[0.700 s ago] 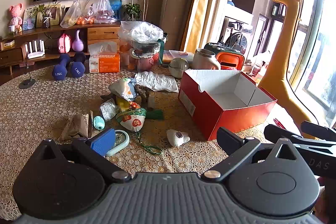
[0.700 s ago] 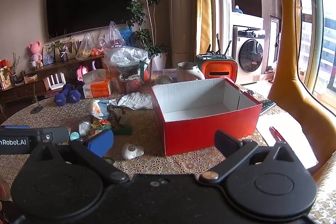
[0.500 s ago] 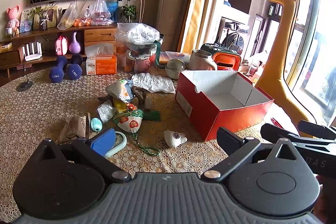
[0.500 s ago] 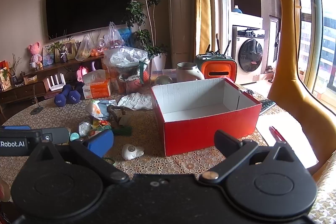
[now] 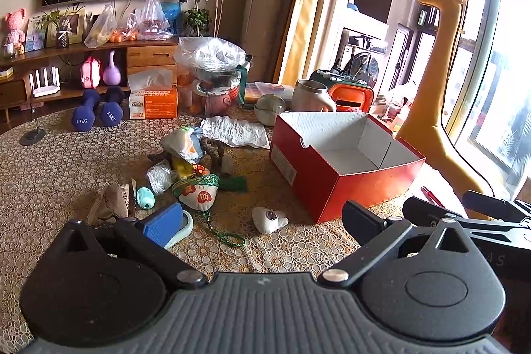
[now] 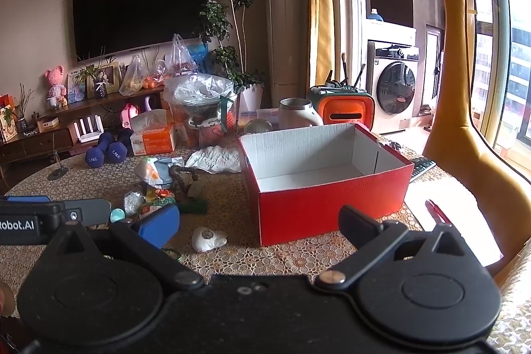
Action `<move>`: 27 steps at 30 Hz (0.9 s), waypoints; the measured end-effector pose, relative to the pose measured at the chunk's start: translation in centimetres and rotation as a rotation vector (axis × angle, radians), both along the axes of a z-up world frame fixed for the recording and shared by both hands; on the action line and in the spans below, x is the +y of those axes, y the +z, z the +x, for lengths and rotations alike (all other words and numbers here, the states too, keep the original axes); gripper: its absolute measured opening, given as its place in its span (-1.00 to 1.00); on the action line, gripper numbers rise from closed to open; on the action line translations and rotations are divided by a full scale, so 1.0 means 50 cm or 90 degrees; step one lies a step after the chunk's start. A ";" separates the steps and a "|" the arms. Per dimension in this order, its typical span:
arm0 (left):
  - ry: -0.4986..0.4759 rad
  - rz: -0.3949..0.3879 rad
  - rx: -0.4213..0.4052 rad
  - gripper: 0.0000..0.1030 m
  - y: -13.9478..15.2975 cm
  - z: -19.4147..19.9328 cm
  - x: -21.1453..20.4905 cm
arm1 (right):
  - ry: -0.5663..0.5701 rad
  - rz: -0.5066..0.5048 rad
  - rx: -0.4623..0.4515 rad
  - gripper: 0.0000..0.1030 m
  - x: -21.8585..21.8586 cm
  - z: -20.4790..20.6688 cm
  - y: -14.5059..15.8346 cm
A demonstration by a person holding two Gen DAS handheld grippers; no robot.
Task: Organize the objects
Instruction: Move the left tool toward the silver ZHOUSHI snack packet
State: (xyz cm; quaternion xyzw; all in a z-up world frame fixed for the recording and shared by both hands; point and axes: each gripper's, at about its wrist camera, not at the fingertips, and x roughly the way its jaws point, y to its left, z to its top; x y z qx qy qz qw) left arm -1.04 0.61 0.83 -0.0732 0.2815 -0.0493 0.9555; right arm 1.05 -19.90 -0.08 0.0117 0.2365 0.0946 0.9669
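Note:
An open red box [image 5: 345, 175] with a white, empty inside stands on the lace-covered table [image 5: 59, 161], also in the right wrist view [image 6: 318, 184]. Left of it lies a heap of small items: a green and white pouch [image 5: 197, 193], a small white object [image 5: 268, 219], a teal egg shape [image 5: 145, 197], a brown paper packet [image 5: 113, 199] and a plastic bag [image 5: 159, 176]. My left gripper [image 5: 262, 221] is open and empty, just short of the heap. My right gripper [image 6: 259, 226] is open and empty in front of the box; the white object [image 6: 207, 239] lies between its fingers.
Blue dumbbells [image 5: 96, 115], an orange tissue box [image 5: 154, 103], a bagged bowl [image 5: 212, 65], a metal mug [image 5: 310, 97] and an orange holder [image 5: 350, 97] stand at the table's far side. A tall yellow giraffe [image 5: 434, 108] stands at the right. A red pen [image 6: 438, 211] lies on white paper.
The left gripper has moved slightly, so the scene shifts a little left and down in its view. The right gripper has barely moved. Both stay open.

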 end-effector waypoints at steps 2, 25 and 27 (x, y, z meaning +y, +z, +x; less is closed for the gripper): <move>-0.005 -0.003 0.002 1.00 -0.002 -0.001 -0.001 | 0.001 -0.001 0.000 0.98 0.001 -0.001 0.000; 0.043 0.006 -0.003 1.00 -0.020 0.046 0.103 | 0.070 -0.036 0.020 0.97 0.047 0.060 -0.016; 0.061 0.025 -0.007 1.00 -0.020 0.056 0.133 | 0.081 -0.040 0.024 0.97 0.048 0.072 -0.018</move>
